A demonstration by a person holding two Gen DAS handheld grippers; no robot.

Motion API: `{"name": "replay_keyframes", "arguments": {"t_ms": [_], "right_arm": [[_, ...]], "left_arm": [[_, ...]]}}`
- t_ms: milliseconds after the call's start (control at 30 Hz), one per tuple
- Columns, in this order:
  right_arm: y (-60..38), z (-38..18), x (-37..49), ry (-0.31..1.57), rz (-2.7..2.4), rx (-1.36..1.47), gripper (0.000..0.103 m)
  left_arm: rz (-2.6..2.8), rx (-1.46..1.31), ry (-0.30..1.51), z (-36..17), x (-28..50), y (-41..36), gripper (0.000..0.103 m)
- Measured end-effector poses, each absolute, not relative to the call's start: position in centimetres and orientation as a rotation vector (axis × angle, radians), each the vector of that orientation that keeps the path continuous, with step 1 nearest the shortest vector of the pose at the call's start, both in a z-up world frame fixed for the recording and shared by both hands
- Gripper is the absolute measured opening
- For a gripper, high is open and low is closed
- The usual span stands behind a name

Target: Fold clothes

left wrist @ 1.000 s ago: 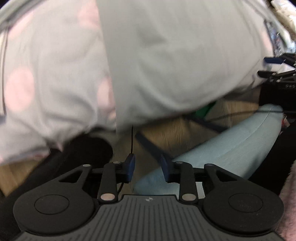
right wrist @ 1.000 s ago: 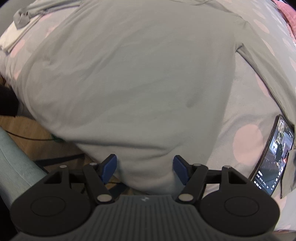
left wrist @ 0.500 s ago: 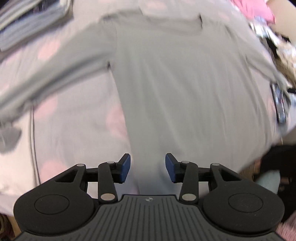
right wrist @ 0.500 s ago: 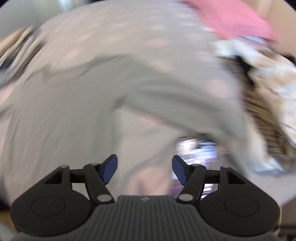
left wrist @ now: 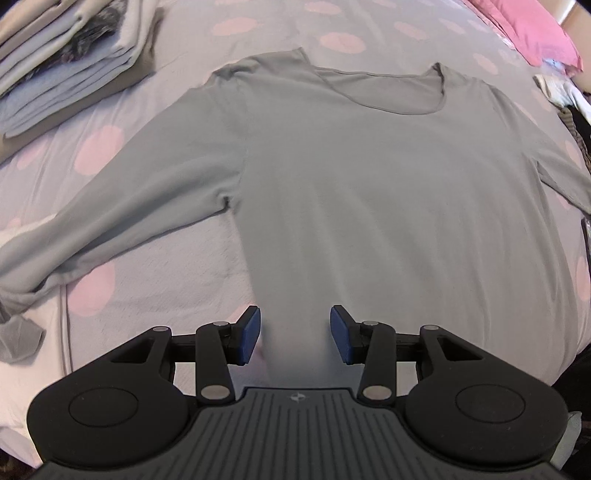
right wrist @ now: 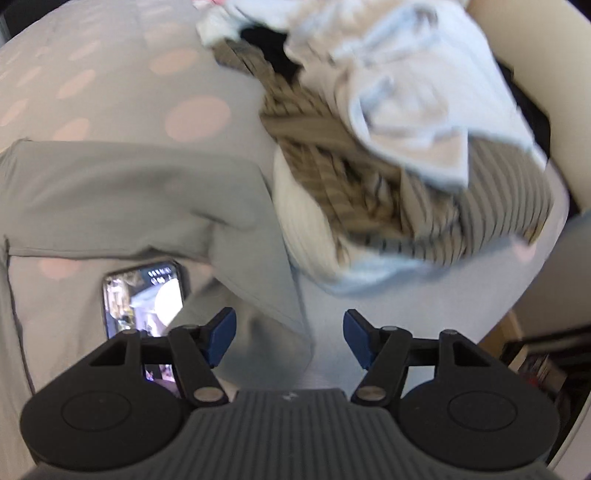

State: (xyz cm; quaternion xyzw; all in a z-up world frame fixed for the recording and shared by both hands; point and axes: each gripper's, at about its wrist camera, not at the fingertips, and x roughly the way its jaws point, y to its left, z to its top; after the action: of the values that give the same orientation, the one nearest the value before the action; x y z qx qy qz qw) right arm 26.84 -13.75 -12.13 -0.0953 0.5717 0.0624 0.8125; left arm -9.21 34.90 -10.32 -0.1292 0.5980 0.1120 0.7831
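On my left wrist feed I am seeing, at far left, a stack of folded grey and beige clothes [left wrist: 70, 55] sitting on the grey bedspread with pink dots [left wrist: 99, 147]. Next to it the grey long-sleeved top [left wrist: 362, 192] is lying flat and face up on the bedspread, neckline away from me, its left sleeve [left wrist: 110, 206] stretching out toward the bed's edge. My left gripper [left wrist: 294, 334] is hovering over the top's lower hem, jaws standing apart with nothing between the blue pads [left wrist: 248, 334]. At the far right corner a pink pillow [left wrist: 535, 33] is showing.

On my right wrist feed, from the left, the top's other sleeve [right wrist: 147, 206] is lying across the bedspread, and a smartphone with a lit screen [right wrist: 142, 295] is resting just beside it, partly behind my gripper's frame. My right gripper [right wrist: 289, 338] is hanging over the sleeve's end, jaws wide apart and gripping nothing. Further right, a blurred heap of unfolded white, pale blue and brown striped clothes [right wrist: 388, 155] is piling up.
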Motion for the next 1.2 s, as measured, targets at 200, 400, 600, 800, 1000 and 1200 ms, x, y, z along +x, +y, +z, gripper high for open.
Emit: {"name": "replay_keyframes", "arguments": {"t_ms": [200, 400, 600, 800, 1000, 1200], "right_arm": [[-14.1, -13.8, 27.3, 1.290, 0.140, -0.202, 0.040], [-14.4, -12.7, 26.8, 1.229, 0.133, -0.183, 0.007], [-13.0, -10.2, 25.6, 1.105, 0.168, -0.204, 0.006], [-8.5, -6.9, 23.6, 0.918, 0.263, -0.329, 0.005], [-2.3, -3.7, 20.9, 0.774, 0.471, -0.394, 0.005], [4.6, -1.0, 15.7, 0.674, 0.751, -0.421, 0.005]], "left_arm": [[0.223, -0.293, 1.273, -9.9, -8.6, 34.3, 0.040], [0.267, -0.291, 1.282, -10.2, -9.0, 34.6, 0.040], [0.282, -0.291, 1.279, -10.2, -9.4, 34.7, 0.040], [0.296, -0.268, 1.287, -10.5, -9.1, 34.6, 0.040], [0.287, -0.248, 1.288, -10.6, -8.7, 34.2, 0.040], [0.269, -0.227, 1.282, -10.4, -8.3, 33.6, 0.040]]}}
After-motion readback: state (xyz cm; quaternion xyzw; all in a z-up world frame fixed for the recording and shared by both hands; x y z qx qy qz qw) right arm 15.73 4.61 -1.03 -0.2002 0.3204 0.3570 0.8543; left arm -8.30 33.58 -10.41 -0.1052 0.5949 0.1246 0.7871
